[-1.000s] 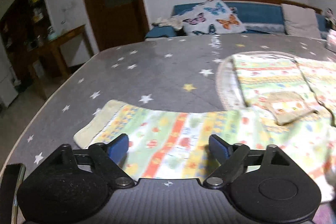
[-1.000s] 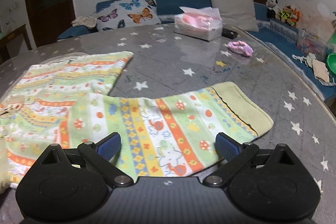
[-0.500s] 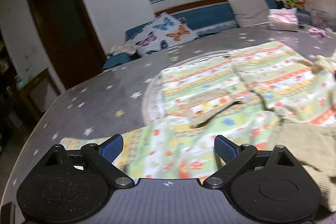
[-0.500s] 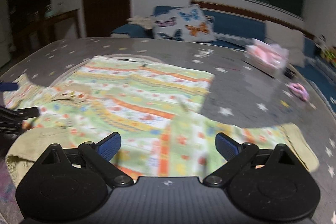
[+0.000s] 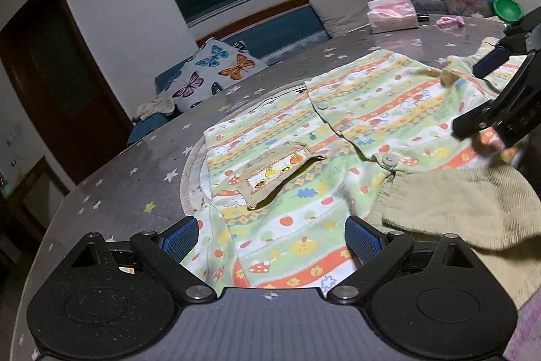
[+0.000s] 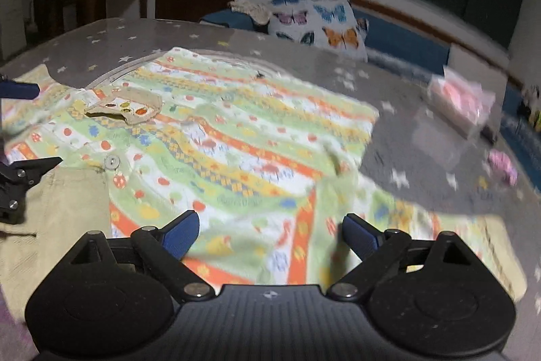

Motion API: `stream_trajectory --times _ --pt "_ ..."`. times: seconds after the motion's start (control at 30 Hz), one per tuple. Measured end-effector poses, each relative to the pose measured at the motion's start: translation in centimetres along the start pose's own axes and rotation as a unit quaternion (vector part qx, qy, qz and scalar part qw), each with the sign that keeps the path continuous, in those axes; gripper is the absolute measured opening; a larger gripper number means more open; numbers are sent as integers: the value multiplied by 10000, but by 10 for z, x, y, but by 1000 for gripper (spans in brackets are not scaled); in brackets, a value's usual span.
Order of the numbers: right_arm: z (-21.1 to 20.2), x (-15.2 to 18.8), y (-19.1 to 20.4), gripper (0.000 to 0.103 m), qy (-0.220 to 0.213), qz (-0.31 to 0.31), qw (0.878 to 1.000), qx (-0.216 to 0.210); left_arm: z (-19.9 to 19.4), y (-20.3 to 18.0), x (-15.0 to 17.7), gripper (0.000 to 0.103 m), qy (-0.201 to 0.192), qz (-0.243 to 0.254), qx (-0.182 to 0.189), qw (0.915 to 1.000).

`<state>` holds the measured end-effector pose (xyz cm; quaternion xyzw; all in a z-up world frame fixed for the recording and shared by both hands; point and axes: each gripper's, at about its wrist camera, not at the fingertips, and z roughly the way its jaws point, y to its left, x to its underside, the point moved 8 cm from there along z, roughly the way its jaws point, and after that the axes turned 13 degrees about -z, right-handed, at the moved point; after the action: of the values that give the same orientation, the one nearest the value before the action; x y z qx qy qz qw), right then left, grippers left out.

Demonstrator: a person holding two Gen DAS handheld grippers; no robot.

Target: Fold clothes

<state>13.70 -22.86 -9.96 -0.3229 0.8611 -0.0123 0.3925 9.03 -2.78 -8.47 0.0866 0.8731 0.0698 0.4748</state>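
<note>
The left tool (image 5: 270, 234) hangs low over the near edge of the table (image 5: 135, 164), its blue-padded fingers (image 5: 179, 234) spread wide apart and holding nothing, aimed across the cloth toward the far side. The right tool (image 6: 270, 232) is posed the same way, fingers apart and empty, angled over the garment's right part; its view is smeared by motion. Each tool's dark frame shows at the side of the other's view. Under both lies the cardigan (image 5: 338, 124), a child's knit piece striped in green, yellow, orange and white with small fruit and mushroom prints, spread front-up over the middle of the star-patterned grey table. A plain beige ribbed band (image 5: 456, 205) lies at its near edge, beside a round button (image 5: 389, 159). A beige-trimmed pocket (image 5: 280, 171) sits on the left front, gaping slightly. One sleeve (image 6: 422, 225) runs toward the table's right edge, ending in a pale cuff. Farther off, near the far right edge, stands a pink tissue pack (image 5: 392, 12).
</note>
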Motion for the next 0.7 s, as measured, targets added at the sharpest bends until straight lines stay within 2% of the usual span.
stream_trajectory --times 0.13,0.37,0.5,0.6,0.7 --pt "-8 16 -13 94 163 529 9981 -253 -1 0 0 95 2 10 67 10000" --pt "-25 33 -41 93 201 910 9955 -198 -1 6 -3 95 62 -73 232 9997" --pt "-33 39 -73 93 127 1212 9924 147 -1 20 -20 95 -18 -242 241 9994" --pt "-36 42 -103 89 101 1510 9874 464 9 36 -40 94 -41 -552 211 9982" --pt "-32 37 -117 82 49 1645 9853 469 33 50 -57 81 26 -787 95 9968"
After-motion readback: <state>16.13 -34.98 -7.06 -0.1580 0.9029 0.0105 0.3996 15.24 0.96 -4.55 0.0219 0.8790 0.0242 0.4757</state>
